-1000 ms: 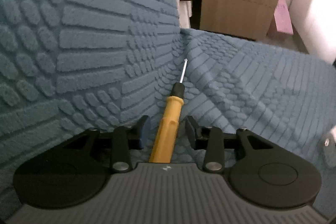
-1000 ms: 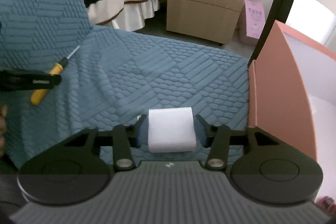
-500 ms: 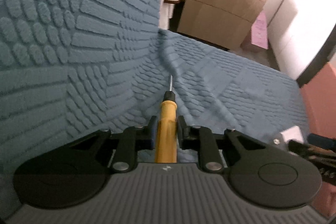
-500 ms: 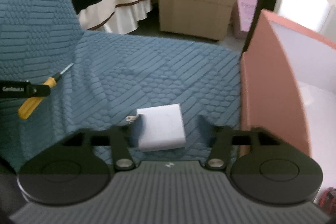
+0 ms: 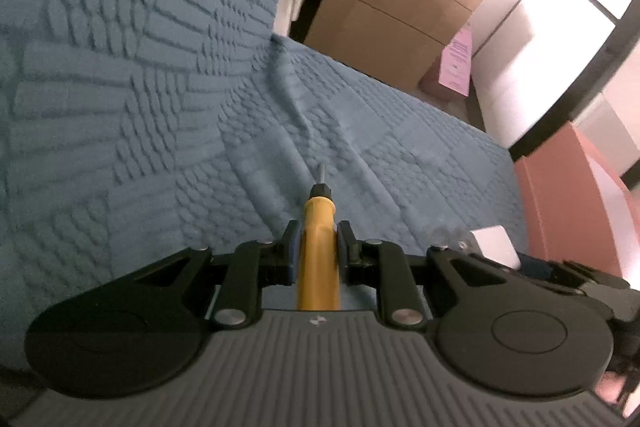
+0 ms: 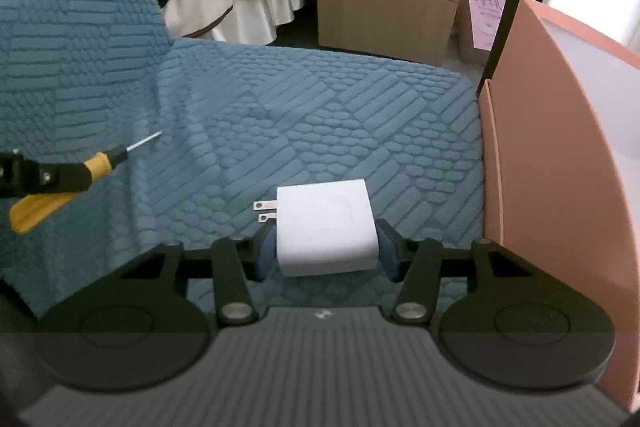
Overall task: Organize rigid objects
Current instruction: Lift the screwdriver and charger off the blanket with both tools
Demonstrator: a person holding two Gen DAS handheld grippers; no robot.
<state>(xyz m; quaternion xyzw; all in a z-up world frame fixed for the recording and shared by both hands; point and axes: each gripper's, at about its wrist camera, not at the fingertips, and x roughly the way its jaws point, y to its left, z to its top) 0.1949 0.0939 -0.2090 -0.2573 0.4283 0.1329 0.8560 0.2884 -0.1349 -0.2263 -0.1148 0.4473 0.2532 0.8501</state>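
Left tongs clamped on yellow screwdriver above blue cushion

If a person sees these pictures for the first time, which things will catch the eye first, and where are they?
First, the yellow-handled screwdriver, clamped in the left gripper above the blue textured sofa cover. Next, the white plug adapter, lying on the cover between the fingers of the right gripper, whose jaws have just been closing, prongs pointing left. At the right edge stands a pink box.
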